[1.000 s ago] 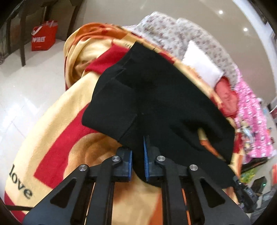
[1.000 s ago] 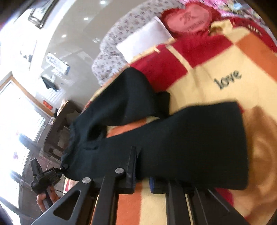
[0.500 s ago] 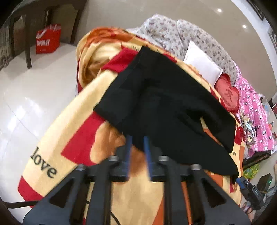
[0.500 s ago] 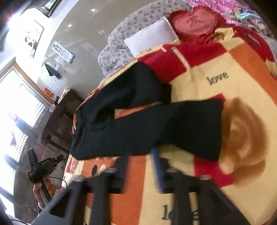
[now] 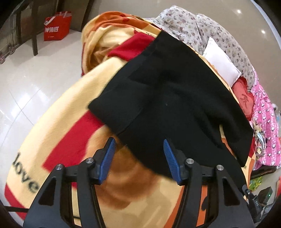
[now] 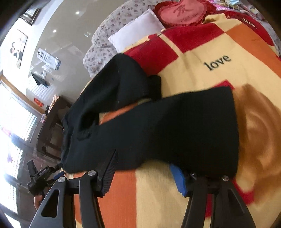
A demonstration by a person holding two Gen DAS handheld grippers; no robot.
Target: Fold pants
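Note:
Black pants lie spread on a yellow, red and orange "love" blanket over a bed. In the left wrist view my left gripper is open, its blue pads on either side of the pants' near edge at the waist end. In the right wrist view the pants show two legs, one straight across and one angled away. My right gripper is open just below the near leg's hem edge, with the cloth over its right fingertip.
A white pillow, a floral quilt and a red heart cushion sit at the bed's head. A red bag and chair legs stand on the tiled floor to the left. Pink bedding lies at the right.
Both grippers were shut on the pants a second ago. Both have opened, let go of the cloth and the pants now lie on the blanket.

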